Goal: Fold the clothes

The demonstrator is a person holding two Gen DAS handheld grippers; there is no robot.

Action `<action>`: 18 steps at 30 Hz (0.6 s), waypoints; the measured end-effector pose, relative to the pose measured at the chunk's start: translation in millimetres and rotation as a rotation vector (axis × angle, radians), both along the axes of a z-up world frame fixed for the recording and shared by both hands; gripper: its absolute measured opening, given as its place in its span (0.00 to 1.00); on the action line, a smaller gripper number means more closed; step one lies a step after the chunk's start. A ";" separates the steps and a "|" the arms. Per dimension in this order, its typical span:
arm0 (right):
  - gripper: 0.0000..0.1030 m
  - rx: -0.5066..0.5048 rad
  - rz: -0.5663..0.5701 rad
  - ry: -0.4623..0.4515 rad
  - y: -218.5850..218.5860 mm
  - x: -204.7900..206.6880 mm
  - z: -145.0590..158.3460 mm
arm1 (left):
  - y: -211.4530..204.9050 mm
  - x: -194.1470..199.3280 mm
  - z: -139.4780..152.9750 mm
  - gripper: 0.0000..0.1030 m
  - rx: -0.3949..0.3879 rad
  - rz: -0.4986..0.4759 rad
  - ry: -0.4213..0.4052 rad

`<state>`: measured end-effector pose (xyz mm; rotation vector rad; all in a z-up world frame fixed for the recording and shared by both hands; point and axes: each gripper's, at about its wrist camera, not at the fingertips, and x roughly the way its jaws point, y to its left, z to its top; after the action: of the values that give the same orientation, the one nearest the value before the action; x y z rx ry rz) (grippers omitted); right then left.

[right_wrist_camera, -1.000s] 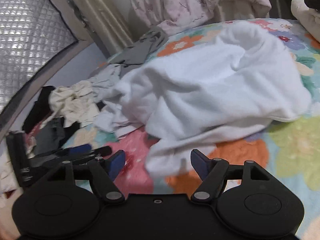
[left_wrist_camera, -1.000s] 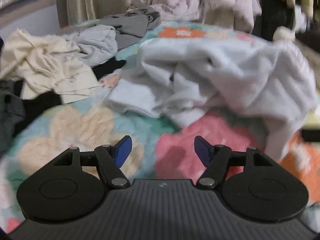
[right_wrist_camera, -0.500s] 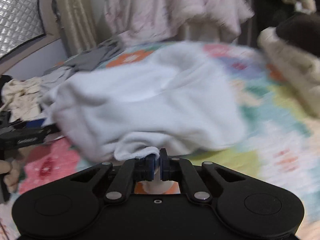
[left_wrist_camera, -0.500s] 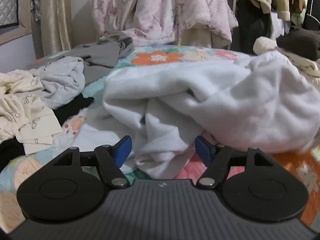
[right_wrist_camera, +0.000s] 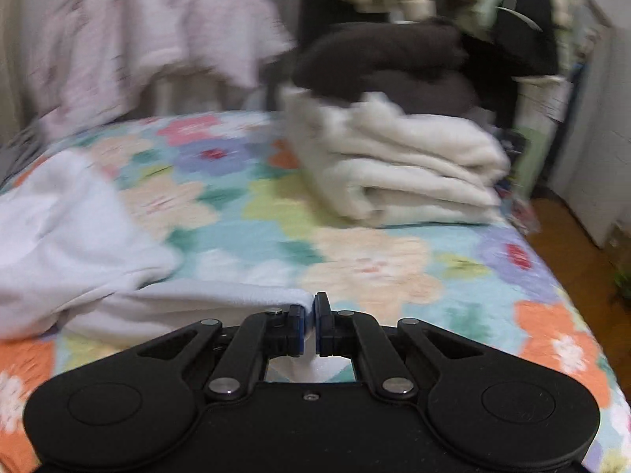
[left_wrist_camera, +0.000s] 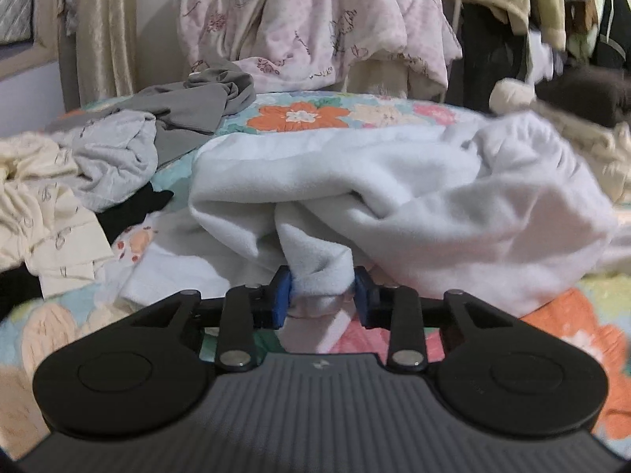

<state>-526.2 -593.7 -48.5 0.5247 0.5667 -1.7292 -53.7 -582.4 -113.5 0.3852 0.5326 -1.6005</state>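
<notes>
Now white fleece garment [left_wrist_camera: 414, 197] stretched sideways; left tool [left_wrist_camera: 321, 295] just closed on bunched fold, right tool [right_wrist_camera: 309, 325] pinching edge.

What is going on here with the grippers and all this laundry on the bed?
A person with a gripper in each hand is starting to fold a white fleece garment on a floral bedspread. The right gripper is shut on one edge of it. The left gripper has just been closing, and a bunched fold now sits pressed between its pads. Unfolded clothes lie to one side; a folded stack sits at the other.
</notes>
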 end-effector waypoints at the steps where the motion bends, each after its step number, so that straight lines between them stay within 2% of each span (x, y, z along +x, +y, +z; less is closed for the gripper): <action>1: 0.04 0.000 -0.038 0.008 0.7 -11.5 -0.1 | 2.4 2.1 2.2 0.27 -0.003 0.003 0.023; 5: 0.04 0.031 -0.128 -0.028 7.3 -45.4 -10.3 | 7.4 -0.6 5.3 0.25 0.004 0.002 0.029; 10: 0.06 0.096 -0.153 -0.079 8.1 -51.9 -26.4 | 11.8 -10.7 10.5 0.23 -0.009 -0.009 0.022; 13: 0.25 0.075 -0.176 -0.139 12.0 -49.4 -18.3 | 15.0 -14.1 13.6 0.23 -0.010 0.000 0.037; 15: 0.44 0.043 -0.152 -0.177 16.8 -39.3 -6.3 | 15.6 -14.8 14.5 0.23 -0.006 0.005 0.053; 18: 0.52 0.011 -0.038 -0.267 18.9 -12.7 6.3 | 14.7 -15.7 15.5 0.23 0.003 0.008 0.064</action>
<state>-538.9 -574.7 -42.2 0.7644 0.3776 -1.6585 -69.4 -567.6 -98.0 0.3340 0.5844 -1.6086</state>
